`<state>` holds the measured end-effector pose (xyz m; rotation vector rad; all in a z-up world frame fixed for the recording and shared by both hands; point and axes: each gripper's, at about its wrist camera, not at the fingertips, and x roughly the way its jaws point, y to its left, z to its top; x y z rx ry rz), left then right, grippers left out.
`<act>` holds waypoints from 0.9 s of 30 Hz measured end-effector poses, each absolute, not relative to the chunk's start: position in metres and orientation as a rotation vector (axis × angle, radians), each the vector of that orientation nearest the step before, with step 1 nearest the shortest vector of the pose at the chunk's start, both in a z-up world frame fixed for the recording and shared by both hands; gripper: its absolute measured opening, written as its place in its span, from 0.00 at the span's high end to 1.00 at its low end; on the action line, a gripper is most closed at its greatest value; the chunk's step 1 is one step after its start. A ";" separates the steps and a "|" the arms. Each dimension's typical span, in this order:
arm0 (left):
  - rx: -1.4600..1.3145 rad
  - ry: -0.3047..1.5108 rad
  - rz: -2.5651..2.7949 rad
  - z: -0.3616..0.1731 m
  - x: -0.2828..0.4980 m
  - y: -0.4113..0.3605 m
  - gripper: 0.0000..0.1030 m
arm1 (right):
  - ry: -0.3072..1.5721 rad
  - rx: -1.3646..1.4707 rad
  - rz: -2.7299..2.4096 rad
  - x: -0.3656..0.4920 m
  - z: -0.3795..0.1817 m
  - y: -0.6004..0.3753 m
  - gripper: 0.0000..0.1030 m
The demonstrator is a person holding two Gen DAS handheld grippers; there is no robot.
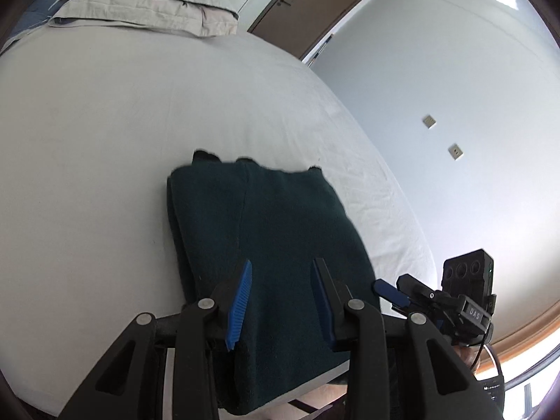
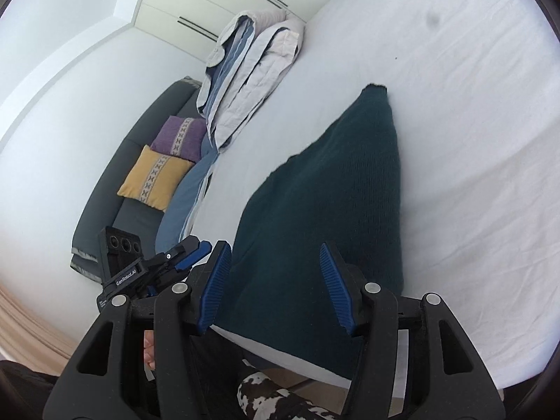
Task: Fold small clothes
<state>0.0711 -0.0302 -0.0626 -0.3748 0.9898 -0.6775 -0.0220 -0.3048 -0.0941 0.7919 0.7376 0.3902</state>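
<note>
A dark green knitted garment (image 1: 266, 245) lies folded in layers on the white bed sheet (image 1: 105, 140), near the bed's front edge. My left gripper (image 1: 281, 266) is open and empty, hovering just above the garment's near part. The right wrist view shows the same garment (image 2: 332, 203) running away from the bed's front edge. My right gripper (image 2: 276, 248) is open and empty above its near end. The right gripper also shows in the left wrist view (image 1: 385, 288), beside the garment's right edge. The left gripper shows in the right wrist view (image 2: 196, 252) at the garment's left.
Folded grey and blue bedding (image 1: 147, 3) lies at the far end of the bed, also seen in the right wrist view (image 2: 245, 73). A grey sofa (image 2: 115, 189) with a yellow cushion (image 2: 154, 176) and a purple cushion (image 2: 182, 138) stands beside the bed. A brown door (image 1: 315, 3) is beyond the bed.
</note>
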 end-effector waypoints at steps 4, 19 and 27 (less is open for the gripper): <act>-0.408 1.062 -0.642 -0.106 0.067 -0.017 0.79 | 0.770 0.822 0.394 -0.019 -0.115 -0.294 0.53; -0.485 1.009 -0.711 -0.130 0.067 0.004 0.87 | 0.834 0.728 0.417 -0.060 -0.118 -0.293 0.54; -0.519 1.016 -0.709 -0.129 0.067 0.016 0.87 | 0.864 0.744 0.379 -0.071 -0.140 -0.298 0.54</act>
